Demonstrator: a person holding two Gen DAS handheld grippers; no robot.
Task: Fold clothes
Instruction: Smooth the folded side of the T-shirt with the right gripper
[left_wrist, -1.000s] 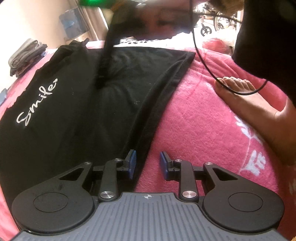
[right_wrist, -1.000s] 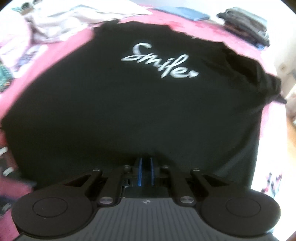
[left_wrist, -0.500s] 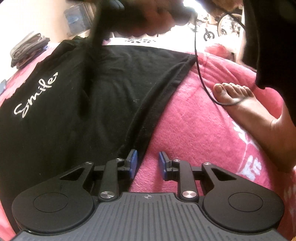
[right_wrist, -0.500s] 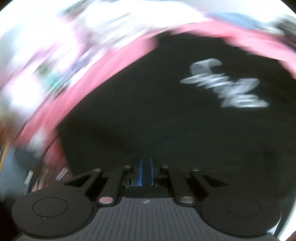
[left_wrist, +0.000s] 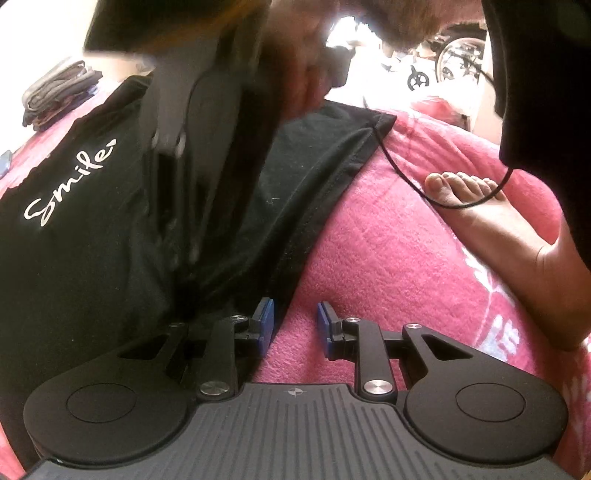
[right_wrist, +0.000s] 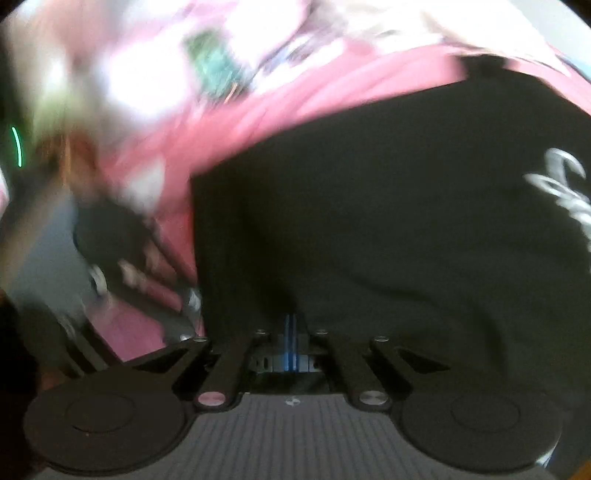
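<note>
A black T-shirt (left_wrist: 92, 258) with white "Smile" lettering lies spread on a pink blanket (left_wrist: 388, 258). My left gripper (left_wrist: 295, 321) hovers low over the shirt's hemmed edge. It is open, its left pad over the hem and its right pad over bare blanket. My right gripper (right_wrist: 290, 328) has its blue pads pressed together on the black T-shirt (right_wrist: 388, 221), whose folds run toward them. In the left wrist view the right gripper (left_wrist: 192, 110) is a blurred dark shape above the shirt.
A person's bare foot (left_wrist: 491, 236) rests on the blanket to the right, with a thin black cable (left_wrist: 399, 170) looping past it. A stack of folded clothes (left_wrist: 59, 92) sits at the far left. Blurred light-coloured laundry (right_wrist: 147, 74) lies beyond the shirt.
The right gripper has swung sideways and rolled over the shirt, so the lettering slid to its view's right edge. It now looms larger in the left wrist view. The left gripper stayed put.
</note>
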